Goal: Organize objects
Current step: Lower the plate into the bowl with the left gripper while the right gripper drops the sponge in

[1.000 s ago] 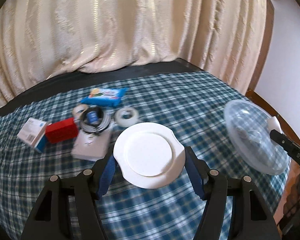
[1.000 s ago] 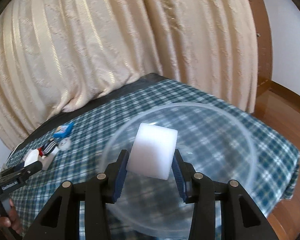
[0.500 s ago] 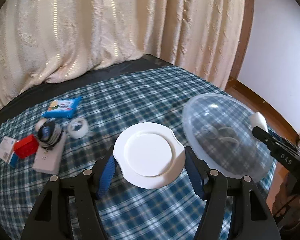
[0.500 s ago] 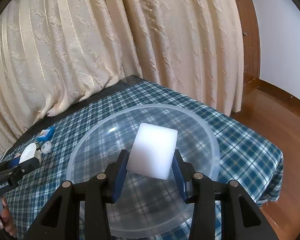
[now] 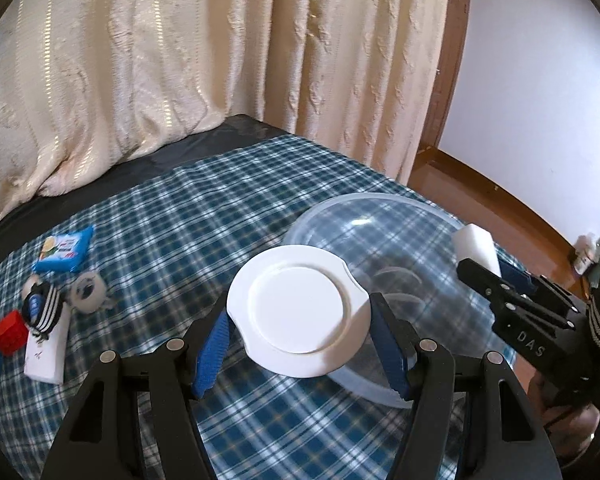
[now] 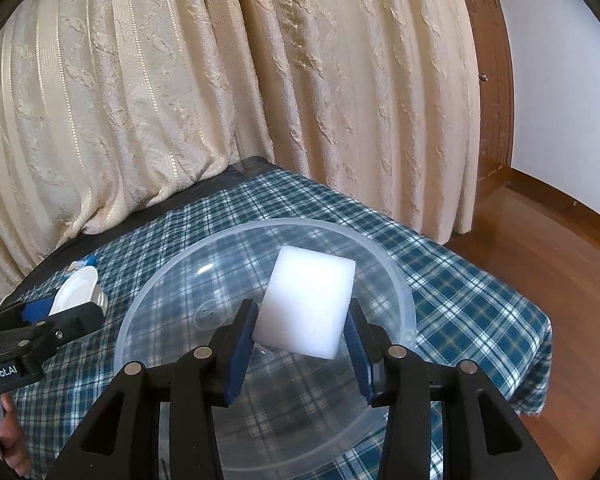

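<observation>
My left gripper (image 5: 300,332) is shut on a round white lid (image 5: 298,310), held just above the near left rim of a large clear plastic bowl (image 5: 384,232) on the checked tablecloth. Over that same bowl (image 6: 204,280), my right gripper (image 6: 302,340) is shut on a white sponge block (image 6: 306,306), which hangs tilted above the bowl's middle. The sponge (image 5: 476,246) and right gripper also show at the right of the left wrist view. The lid (image 6: 78,290) in the left gripper appears at the left of the right wrist view.
A cluster lies at the table's left: a blue wipes pack (image 5: 64,250), a tape roll (image 5: 88,298), a coiled striped cable (image 5: 44,314), a red box (image 5: 8,332) and a white box (image 5: 46,350). Cream curtains (image 5: 180,60) back the table; wooden floor (image 6: 560,280) lies right.
The left gripper has carried the lid rightward to the bowl's rim, so the cluster slid to the view's left edge. The right gripper with the sponge has barely moved over the bowl.
</observation>
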